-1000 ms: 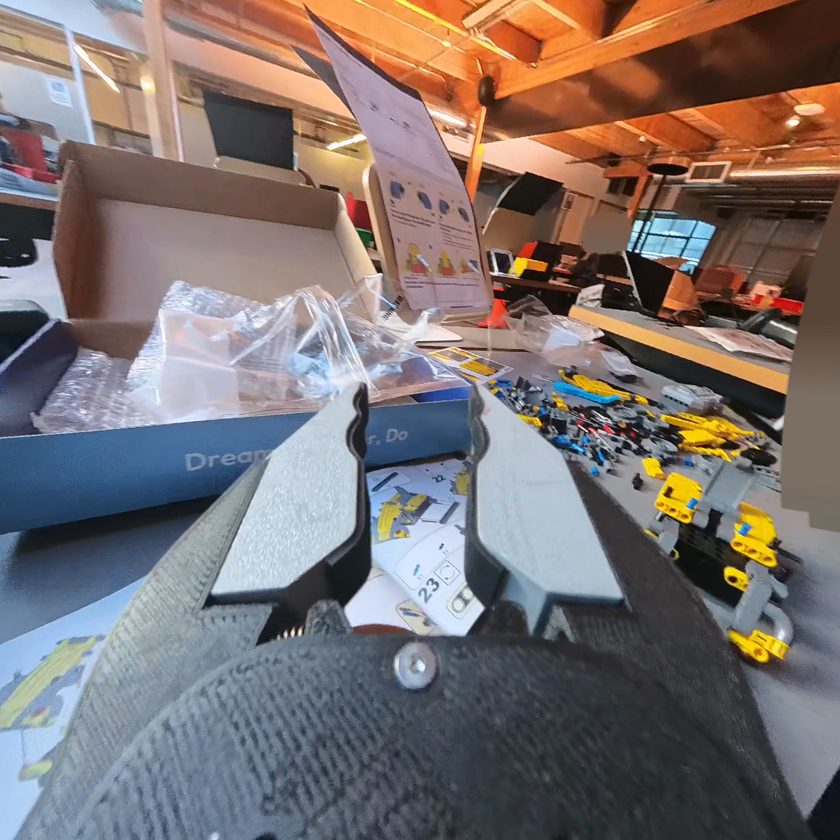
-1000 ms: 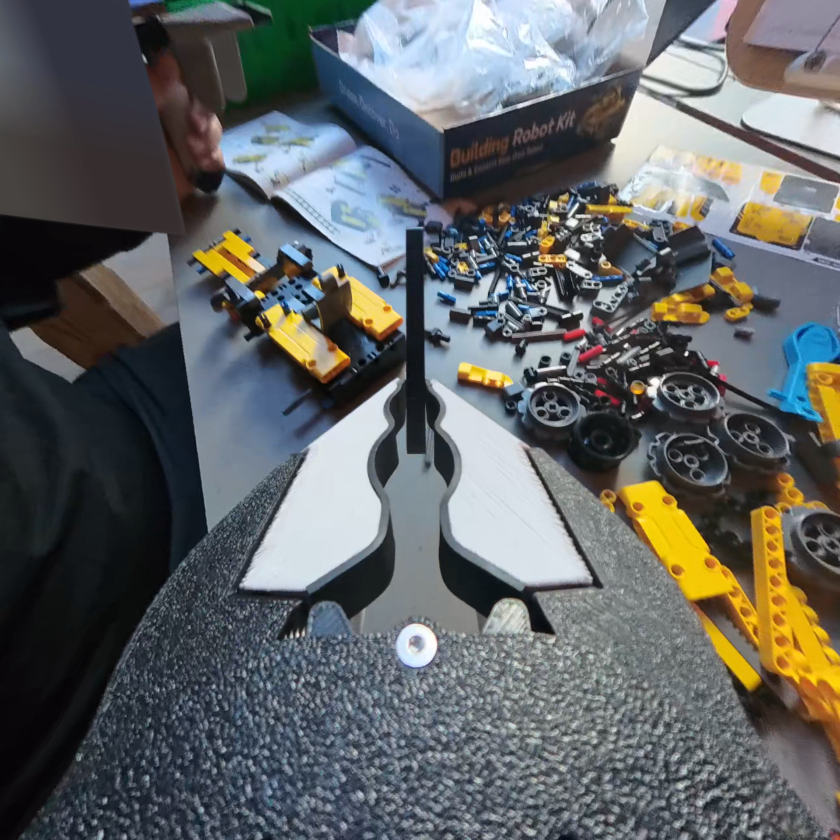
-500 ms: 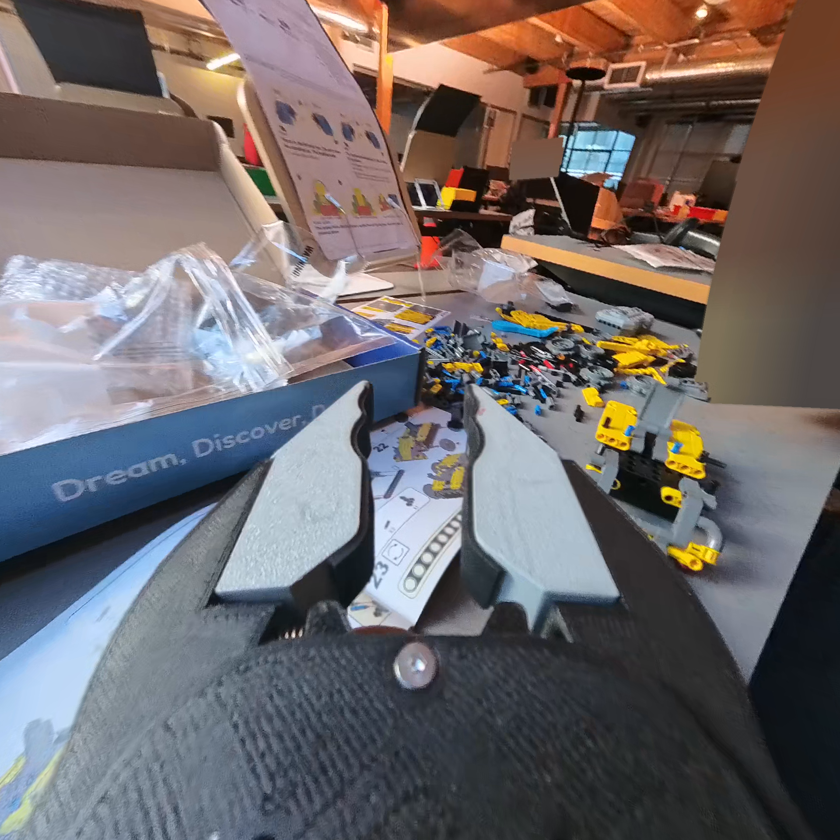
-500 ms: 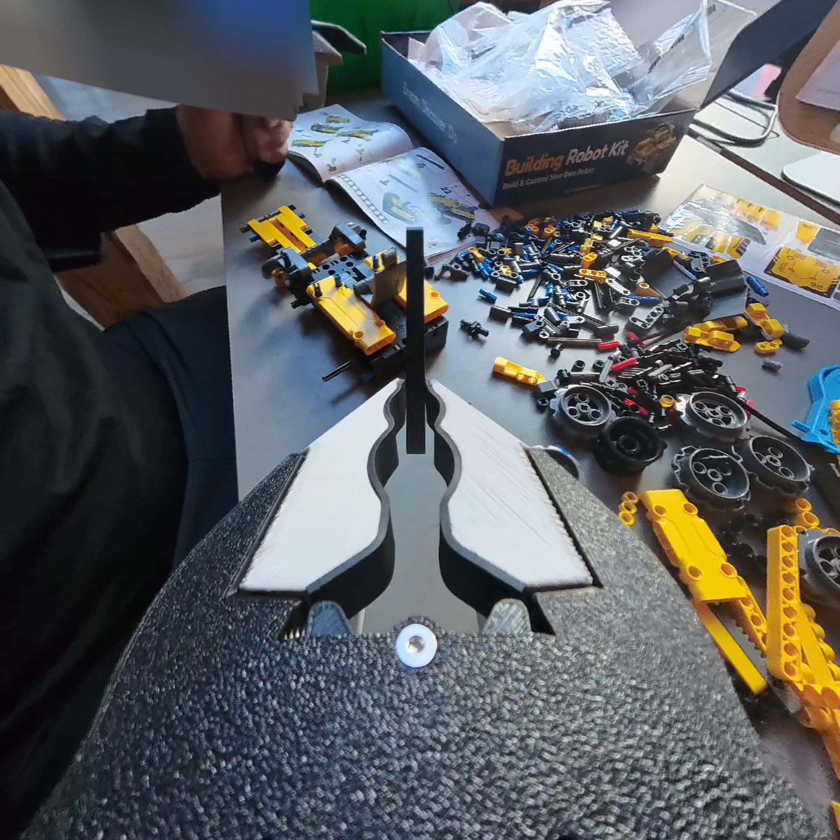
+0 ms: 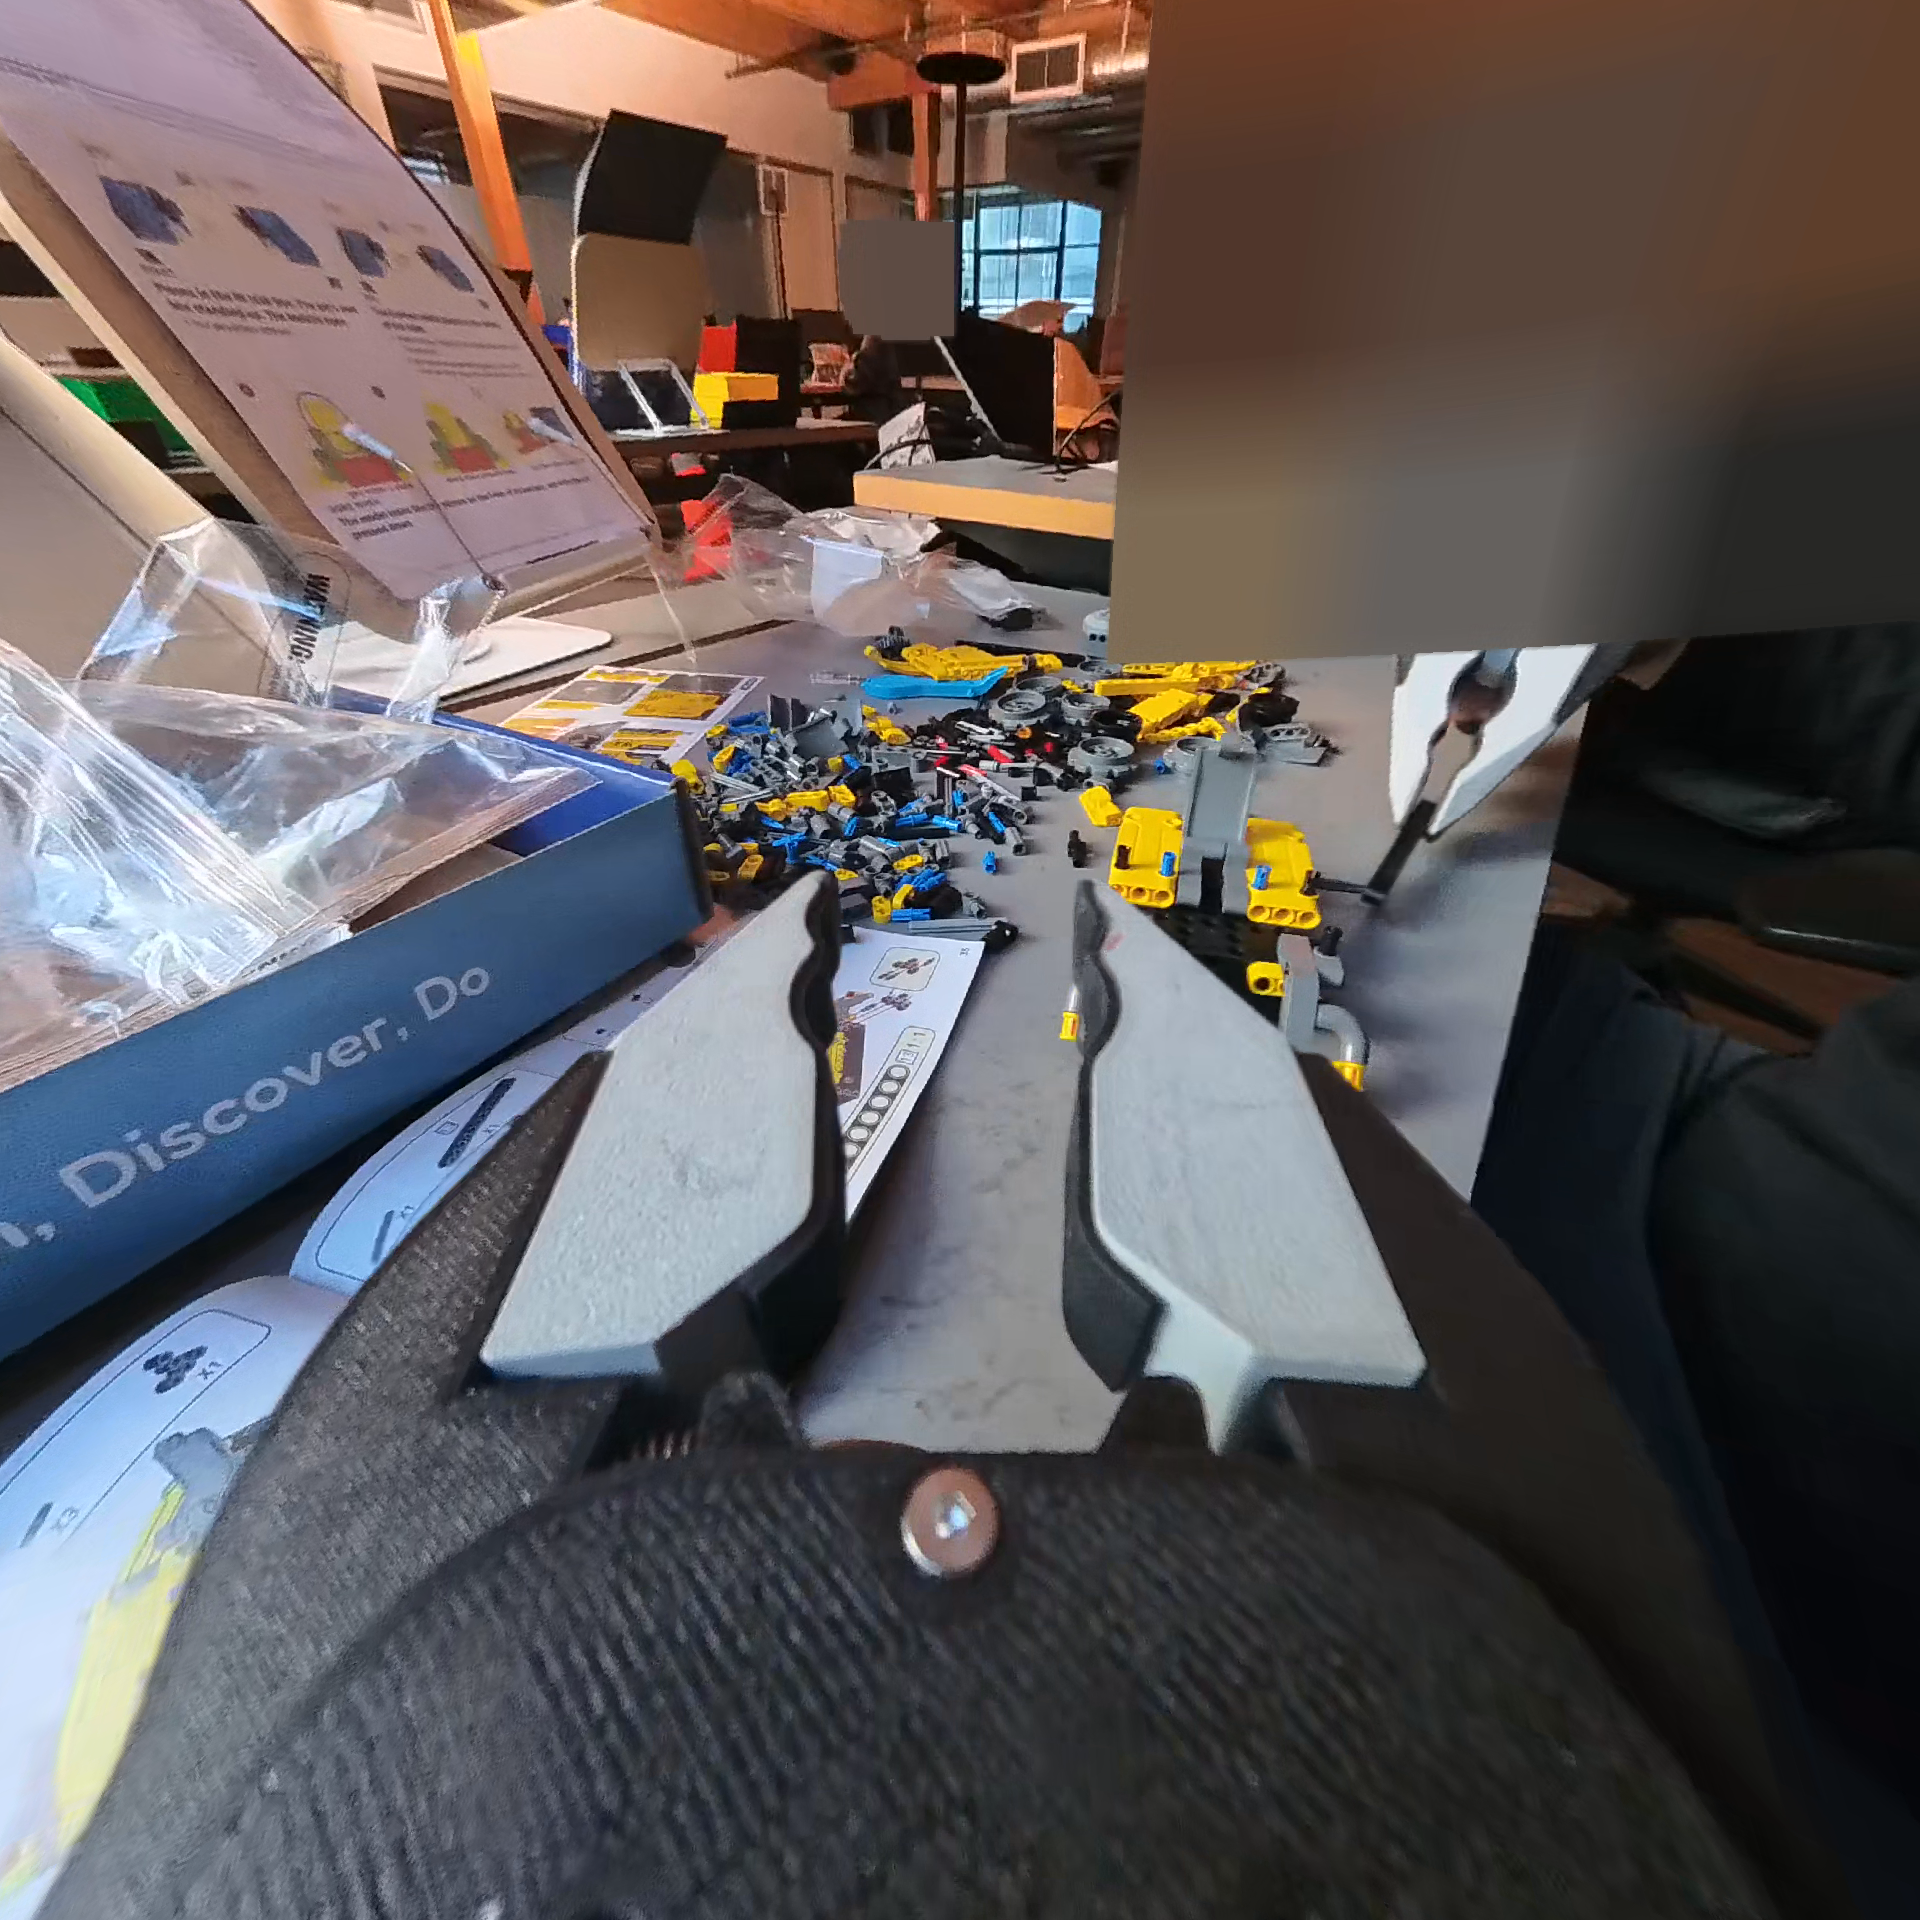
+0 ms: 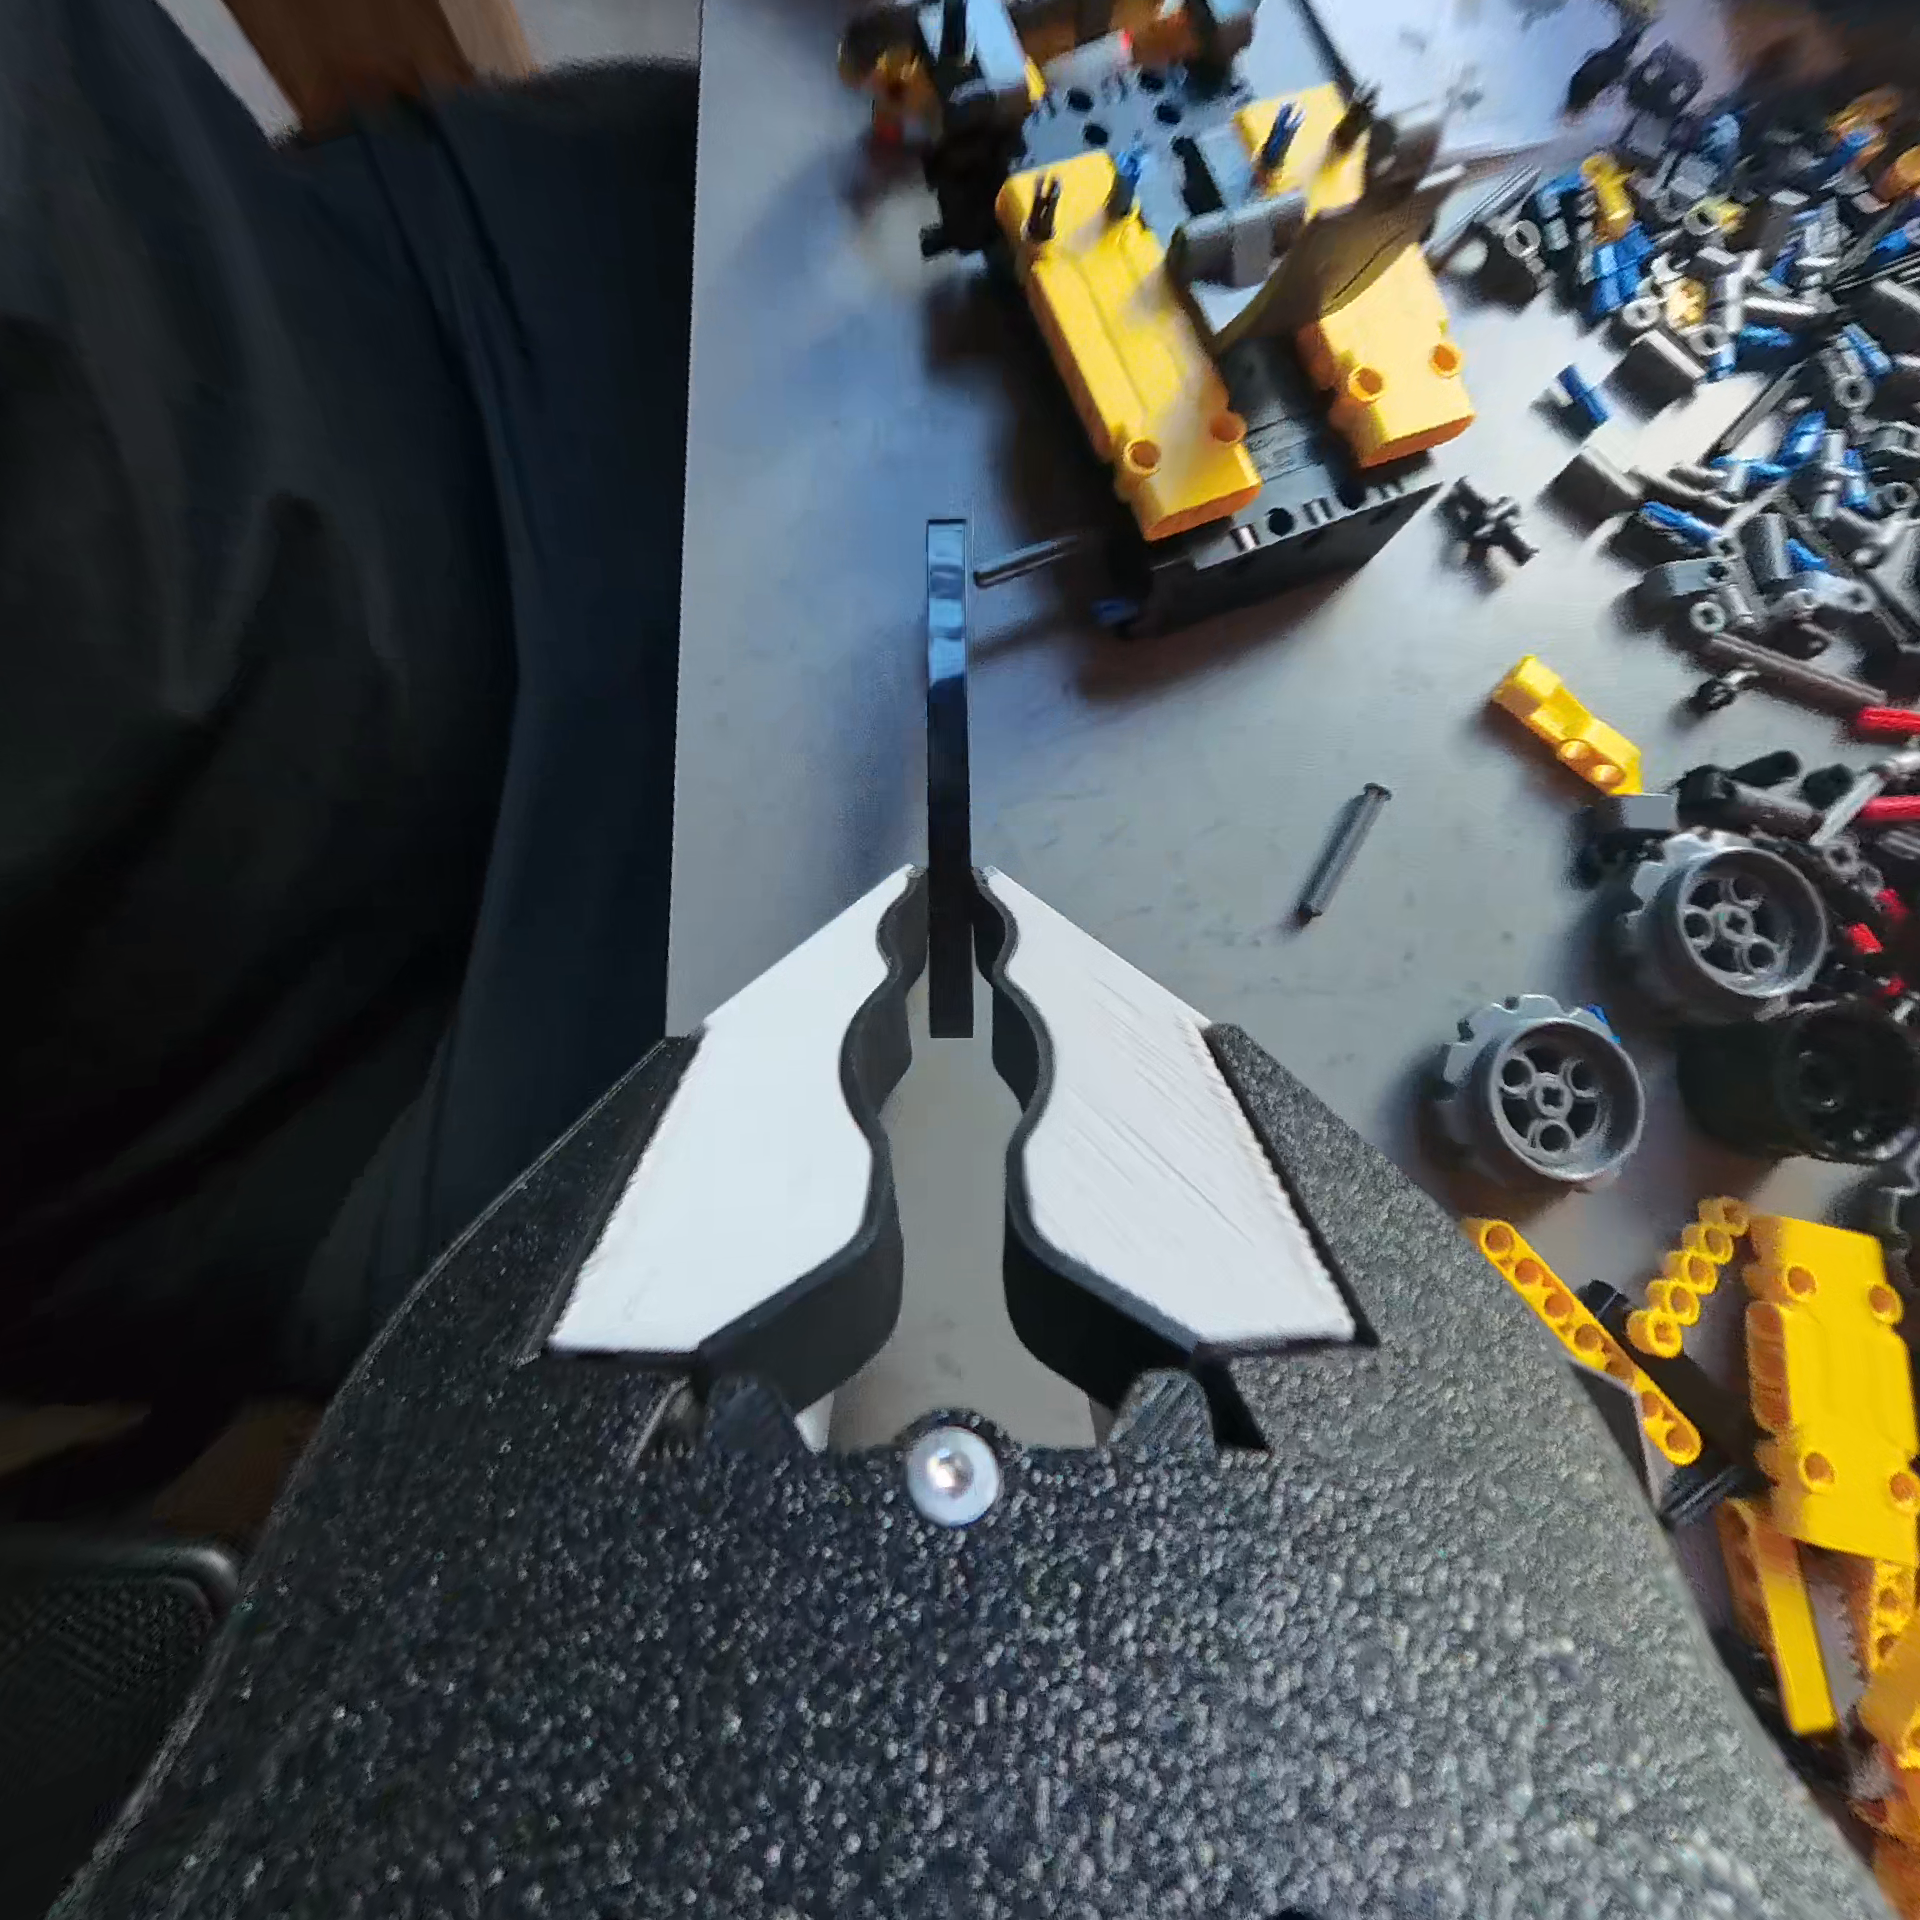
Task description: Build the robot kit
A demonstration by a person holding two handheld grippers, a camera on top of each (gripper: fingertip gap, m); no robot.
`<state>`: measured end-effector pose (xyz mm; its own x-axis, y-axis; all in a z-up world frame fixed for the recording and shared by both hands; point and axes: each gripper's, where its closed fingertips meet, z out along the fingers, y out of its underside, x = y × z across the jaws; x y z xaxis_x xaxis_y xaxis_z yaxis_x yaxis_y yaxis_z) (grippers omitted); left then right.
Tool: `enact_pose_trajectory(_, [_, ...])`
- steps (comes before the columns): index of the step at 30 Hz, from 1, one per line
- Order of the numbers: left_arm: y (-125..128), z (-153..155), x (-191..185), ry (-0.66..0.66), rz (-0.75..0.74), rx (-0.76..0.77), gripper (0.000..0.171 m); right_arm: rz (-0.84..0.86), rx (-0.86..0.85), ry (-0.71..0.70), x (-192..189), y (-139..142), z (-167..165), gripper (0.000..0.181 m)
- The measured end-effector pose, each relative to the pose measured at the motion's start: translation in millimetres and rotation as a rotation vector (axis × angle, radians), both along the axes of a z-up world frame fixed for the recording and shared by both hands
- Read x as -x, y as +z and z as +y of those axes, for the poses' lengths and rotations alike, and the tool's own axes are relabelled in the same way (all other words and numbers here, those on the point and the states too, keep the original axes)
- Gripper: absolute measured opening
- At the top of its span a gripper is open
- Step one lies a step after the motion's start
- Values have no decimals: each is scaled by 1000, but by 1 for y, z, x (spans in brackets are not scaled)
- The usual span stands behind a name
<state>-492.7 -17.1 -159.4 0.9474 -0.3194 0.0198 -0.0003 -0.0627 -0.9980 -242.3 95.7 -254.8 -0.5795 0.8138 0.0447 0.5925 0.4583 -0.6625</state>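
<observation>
My left gripper (image 5: 951, 899) is open and empty, low over the grey table (image 5: 966, 1226), its left finger over an open instruction booklet (image 5: 904, 997). A yellow-and-black partly built model (image 5: 1210, 862) lies just ahead to the right. My right gripper (image 6: 949, 883) is shut on a thin black beam (image 6: 948, 675) that sticks out forward; the beam's tip is close to the near end of the model (image 6: 1226, 343). The right gripper (image 5: 1455, 748) with the beam (image 5: 1397, 852) also shows in the left wrist view, right of the model.
A blue cardboard box (image 5: 343, 1039) with clear plastic bags (image 5: 156, 831) stands at the left. A pile of small loose parts (image 5: 862, 800) spreads behind the model. Grey wheels (image 6: 1538, 1101), a loose black axle (image 6: 1340, 852) and yellow beams (image 6: 1579, 1340) lie right. A person's dark clothing (image 6: 312, 623) is at the table edge.
My left gripper has swung right, away from the box and toward the model. My right gripper has moved in close over the table near the model, still holding the black beam.
</observation>
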Motion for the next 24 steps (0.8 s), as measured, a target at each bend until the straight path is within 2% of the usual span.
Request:
enact_pose_trajectory(6, [-4,2,-3,-4,27,21,42,-109,-39,71,-2,-12,0,8])
enact_pose_trajectory(11, [-2,1,-3,-1,32,7,41,-113,-97,64,-1,-11,6,9])
enact_pose_trajectory(18, [-2,1,-1,6,21,11,40,53,35,-24,10,14,7,11])
enact_pose_trajectory(21, [-1,0,-3,-5,24,3,41,168,171,-51,21,31,1,13])
enact_pose_trajectory(24, [-1,-1,-5,-18,29,-2,42,221,221,-59,26,37,-2,15])
